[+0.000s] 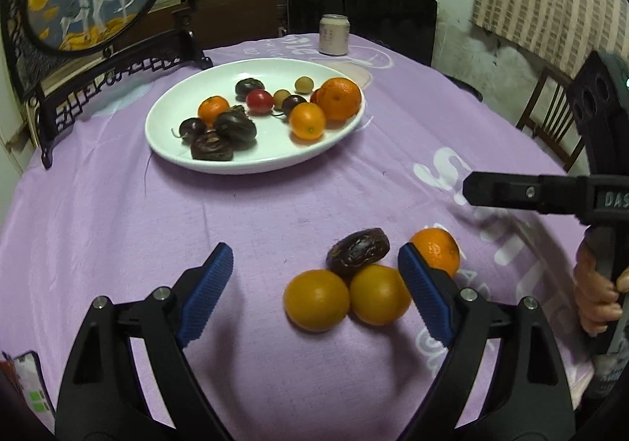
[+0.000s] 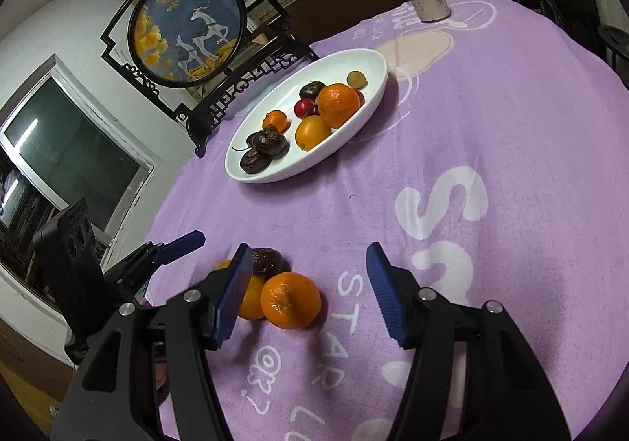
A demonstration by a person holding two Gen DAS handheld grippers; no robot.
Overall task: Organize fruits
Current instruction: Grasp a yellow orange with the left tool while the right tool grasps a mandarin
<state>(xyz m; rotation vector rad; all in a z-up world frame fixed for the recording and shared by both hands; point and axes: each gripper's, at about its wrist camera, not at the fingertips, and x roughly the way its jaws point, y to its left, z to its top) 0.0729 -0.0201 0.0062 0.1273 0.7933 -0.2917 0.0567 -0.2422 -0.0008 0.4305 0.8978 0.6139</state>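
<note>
Four loose fruits are left on the purple cloth (image 1: 118, 225), well apart from the white plate (image 1: 251, 162) where the rest are gathered: two smooth orange fruits touching side by side (image 1: 316, 299) (image 1: 379, 293), a dark wrinkled fruit (image 1: 357, 250) resting against both from behind, and a dimpled mandarin (image 2: 290, 299) just beside them. The left gripper (image 1: 314, 276) is held over the cluster with its blue pads spread wide and nothing pinched; the right gripper (image 2: 310, 291) is likewise open and empty, the mandarin lying between its pads — nearer the left-hand one. The step in hand is judged to be a pick-up, one fruit to each gripper. The mandarin should be centred between the right pads before they are closed, since an off-centre squeeze could roll it away. For the left, one smooth fruit should be singled out — its neighbours touch it and may be nudged. Gentle closing is advised, as the skins look glossy and the shapes round.
</note>
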